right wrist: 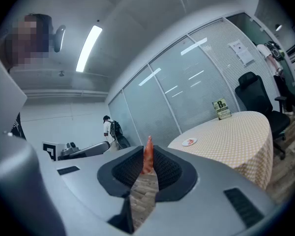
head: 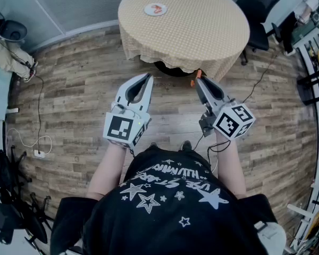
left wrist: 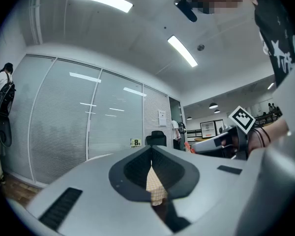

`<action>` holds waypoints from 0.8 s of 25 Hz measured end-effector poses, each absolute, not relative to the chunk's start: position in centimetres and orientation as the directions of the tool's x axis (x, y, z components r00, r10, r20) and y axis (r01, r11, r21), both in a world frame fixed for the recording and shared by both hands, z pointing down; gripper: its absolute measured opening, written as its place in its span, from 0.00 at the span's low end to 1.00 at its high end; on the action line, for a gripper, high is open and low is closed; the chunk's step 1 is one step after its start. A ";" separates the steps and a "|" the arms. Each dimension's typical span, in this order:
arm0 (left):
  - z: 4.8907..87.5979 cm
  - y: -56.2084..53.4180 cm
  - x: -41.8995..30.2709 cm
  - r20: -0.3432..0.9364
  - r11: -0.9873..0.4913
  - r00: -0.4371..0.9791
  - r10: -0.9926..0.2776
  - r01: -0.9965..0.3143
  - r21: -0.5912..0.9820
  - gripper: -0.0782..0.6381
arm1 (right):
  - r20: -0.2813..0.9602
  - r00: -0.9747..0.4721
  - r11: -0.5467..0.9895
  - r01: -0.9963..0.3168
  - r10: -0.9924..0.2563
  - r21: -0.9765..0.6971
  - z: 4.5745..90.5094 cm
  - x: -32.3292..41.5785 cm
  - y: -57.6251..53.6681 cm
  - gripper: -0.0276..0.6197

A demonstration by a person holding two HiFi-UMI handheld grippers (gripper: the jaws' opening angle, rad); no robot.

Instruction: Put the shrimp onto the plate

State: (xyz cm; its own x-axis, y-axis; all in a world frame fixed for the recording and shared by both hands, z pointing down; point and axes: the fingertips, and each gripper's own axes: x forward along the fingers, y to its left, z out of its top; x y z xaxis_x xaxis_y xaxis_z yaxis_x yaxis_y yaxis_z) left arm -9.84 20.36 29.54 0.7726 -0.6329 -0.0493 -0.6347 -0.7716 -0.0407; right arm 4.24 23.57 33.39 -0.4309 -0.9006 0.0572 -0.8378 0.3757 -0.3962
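We look down on a wooden plank floor [head: 80,89]. On it stands one round table [head: 202,31] under a tan checked cloth that hangs over the edge. Below it in the head view is the person's black T-shirt [head: 170,206], printed with white stars and white lettering that we cannot read from this angle. One black office chair [head: 258,7] stands just beside the table's far right edge.

We count two grippers, each carrying one cube with square markers, both held above the floor on the near side of the table. The left gripper [head: 147,77] has its jaws closed tip to tip, and only checked cloth shows through the gap behind them. The right gripper [head: 198,81] has its jaws pressed on the single orange shrimp [right wrist: 148,155], which stands upright with its pointed end poking out above the tips.

One white plate [head: 155,9] lies on the table's far left part, well apart from the shrimp; it bears a red patch we cannot identify. One small card [right wrist: 220,108] stands upright on the table; it shows a large "8", and the lines under the figure are too small for us to read.
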 end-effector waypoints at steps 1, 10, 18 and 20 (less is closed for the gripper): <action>29.6 20.3 -9.7 -0.047 -0.772 0.773 -0.633 -0.634 -0.043 0.12 | 0.056 -0.431 0.376 -0.838 -0.901 -0.395 33.4 4.5 23.3 0.14; 29.6 19.4 -9.2 -0.052 -0.779 0.780 -0.624 -0.626 -0.039 0.12 | 0.070 -0.432 0.375 -0.842 -0.899 -0.388 33.7 4.5 22.1 0.14; 30.1 19.8 -8.8 -0.047 -0.797 0.797 -0.602 -0.603 -0.036 0.12 | 0.084 -0.400 0.338 -0.855 -0.913 -0.393 34.0 5.0 23.2 0.14; 30.7 19.9 -9.2 -0.035 -0.798 0.799 -0.601 -0.602 -0.030 0.12 | 0.086 -0.397 0.335 -0.857 -0.914 -0.390 34.1 4.7 23.2 0.14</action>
State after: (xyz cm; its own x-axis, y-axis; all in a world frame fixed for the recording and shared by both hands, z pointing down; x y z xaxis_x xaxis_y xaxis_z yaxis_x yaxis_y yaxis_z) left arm -9.23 19.87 30.66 0.7986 -0.6009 -0.0352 -0.6018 -0.7981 -0.0298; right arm 4.68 23.25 34.15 -0.3967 -0.9139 0.0864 -0.8574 0.3353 -0.3905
